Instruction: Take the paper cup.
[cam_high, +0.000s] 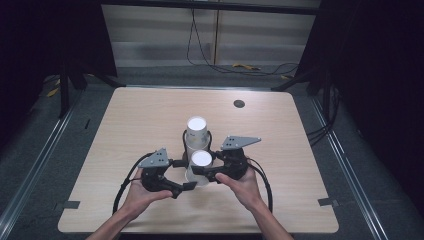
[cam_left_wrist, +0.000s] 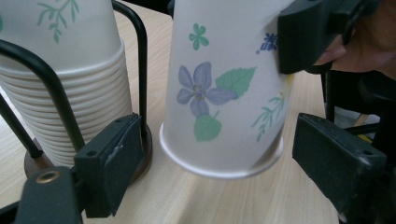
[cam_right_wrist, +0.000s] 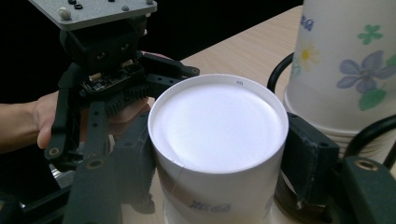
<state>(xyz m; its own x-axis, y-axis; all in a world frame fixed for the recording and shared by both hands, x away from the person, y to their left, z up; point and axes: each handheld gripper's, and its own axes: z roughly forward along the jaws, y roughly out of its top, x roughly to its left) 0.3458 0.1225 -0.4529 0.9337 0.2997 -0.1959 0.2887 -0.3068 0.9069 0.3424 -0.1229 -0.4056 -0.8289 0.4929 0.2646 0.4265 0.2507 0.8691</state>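
We observe a wooden table (cam_high: 125, 130) carrying a stack of upturned paper cups (cam_high: 196, 131) seated in a black wire holder (cam_high: 184, 140) at the table's middle. Just near of that stack, 1 single paper cup (cam_high: 201, 165) with a floral print stands mouth down, tilted so that one side of its rim is lifted off the wood, as the left gripper view shows.

The right gripper (cam_high: 210, 172) comes in from the right and pinches this single cup near its upturned base; in the right gripper view both pads press its wall. The left gripper (cam_high: 182, 175) approaches from the left with its jaws spread, 1 on each side of the cup's lower rim, neither touching it in the left gripper view.

Both tools are held by bare hands, the left hand (cam_high: 142, 192) and right hand (cam_high: 245, 185), at the near edge. A dark round grommet (cam_high: 239, 103) sits far right on the table.
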